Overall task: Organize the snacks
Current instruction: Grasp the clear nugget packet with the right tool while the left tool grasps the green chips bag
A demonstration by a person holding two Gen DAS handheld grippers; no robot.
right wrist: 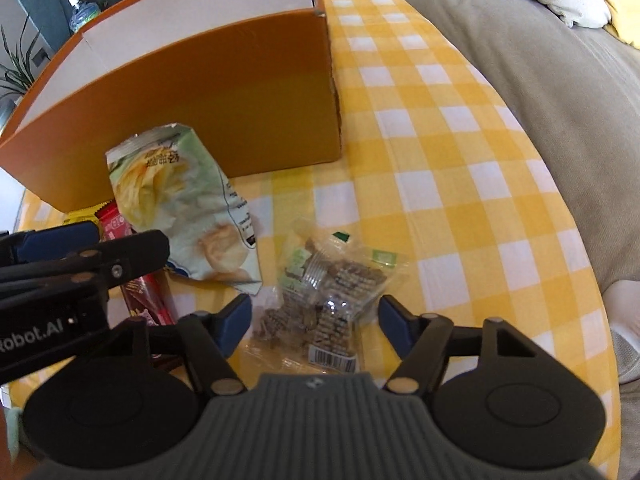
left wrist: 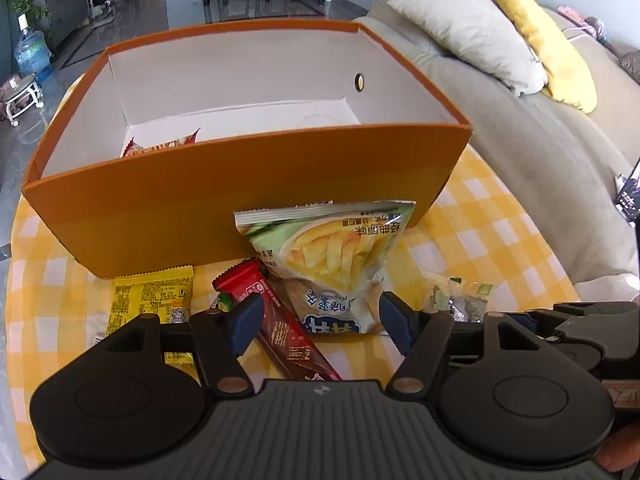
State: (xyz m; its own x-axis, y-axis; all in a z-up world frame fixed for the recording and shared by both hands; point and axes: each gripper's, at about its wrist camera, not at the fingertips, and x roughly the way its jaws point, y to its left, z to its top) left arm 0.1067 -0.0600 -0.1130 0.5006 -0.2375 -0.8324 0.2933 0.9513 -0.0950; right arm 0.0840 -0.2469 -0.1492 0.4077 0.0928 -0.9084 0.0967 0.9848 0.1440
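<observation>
An orange box with a white inside stands on the yellow checked table; one red snack packet lies inside at its left. In front of it lie a green chip bag, a red wafer bar, a yellow packet and a clear bag of small snacks. My left gripper is open, its fingers either side of the chip bag's lower end and the wafer bar. My right gripper is open around the clear snack bag. The chip bag and the box show in the right wrist view too.
A beige sofa with a grey cushion and a yellow cushion borders the table on the right. The left gripper's body sits close to the left of my right gripper. A water jug stands on the floor far left.
</observation>
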